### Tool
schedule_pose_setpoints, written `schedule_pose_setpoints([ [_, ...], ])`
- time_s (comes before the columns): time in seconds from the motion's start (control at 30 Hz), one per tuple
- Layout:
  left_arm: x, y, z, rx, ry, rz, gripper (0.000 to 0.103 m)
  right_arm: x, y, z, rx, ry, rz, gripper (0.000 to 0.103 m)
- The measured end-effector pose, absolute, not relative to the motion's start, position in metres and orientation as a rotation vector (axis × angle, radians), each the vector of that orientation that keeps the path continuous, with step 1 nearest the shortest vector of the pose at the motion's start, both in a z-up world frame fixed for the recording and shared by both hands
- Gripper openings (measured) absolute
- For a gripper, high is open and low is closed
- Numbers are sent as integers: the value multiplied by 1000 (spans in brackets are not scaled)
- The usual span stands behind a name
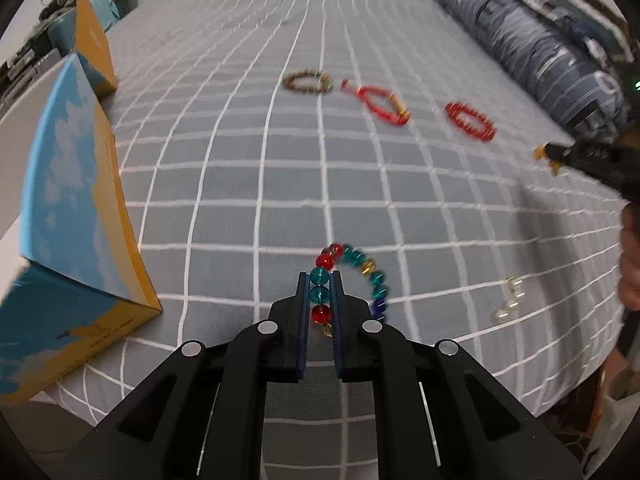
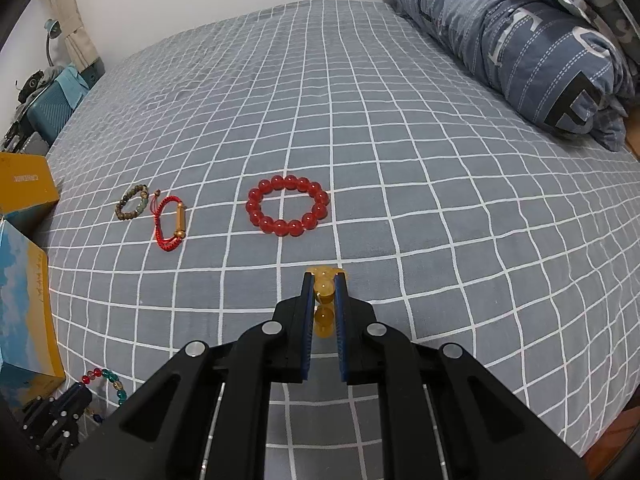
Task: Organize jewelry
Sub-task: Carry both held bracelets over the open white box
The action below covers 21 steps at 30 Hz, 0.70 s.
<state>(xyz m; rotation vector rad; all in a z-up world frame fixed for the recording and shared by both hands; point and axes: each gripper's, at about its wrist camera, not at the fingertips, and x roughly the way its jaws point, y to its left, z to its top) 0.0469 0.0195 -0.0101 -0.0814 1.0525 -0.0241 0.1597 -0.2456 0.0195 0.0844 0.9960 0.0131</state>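
Two grippers are at work over a grey bed sheet (image 2: 400, 160) with a white grid. The left gripper (image 1: 320, 292) has its jaws clamped on a multicoloured bead bracelet (image 1: 360, 268): three beads, two teal and one red, sit pinched in a row between the pads, and the rest of the strand curls off to the right on the sheet. The right gripper (image 2: 324, 292) is closed on a strand of amber beads (image 2: 323, 294), of which at least three show, two between the fingers and one just past the tips. Three more bracelets lie in a row farther up the sheet, apart from one another: one of dark brown and green beads (image 2: 132, 203), one of red cord with a gold tube (image 2: 170, 222), and one ring of large red beads (image 2: 287, 211), fifteen or so. A small clear, pale piece (image 1: 510, 300) lies alone near the bed's edge, too blurred to identify. Two blue-and-yellow boxes (image 1: 68, 216) stand at the left side, and one folded blue quilt (image 2: 520, 40) lies at the far right.
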Motion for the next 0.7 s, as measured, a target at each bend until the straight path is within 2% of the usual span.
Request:
schedule_pose_setpoints([
  [0.7, 42, 40, 77, -73, 840, 30, 9, 121, -194, 78, 47, 856, 64, 9],
])
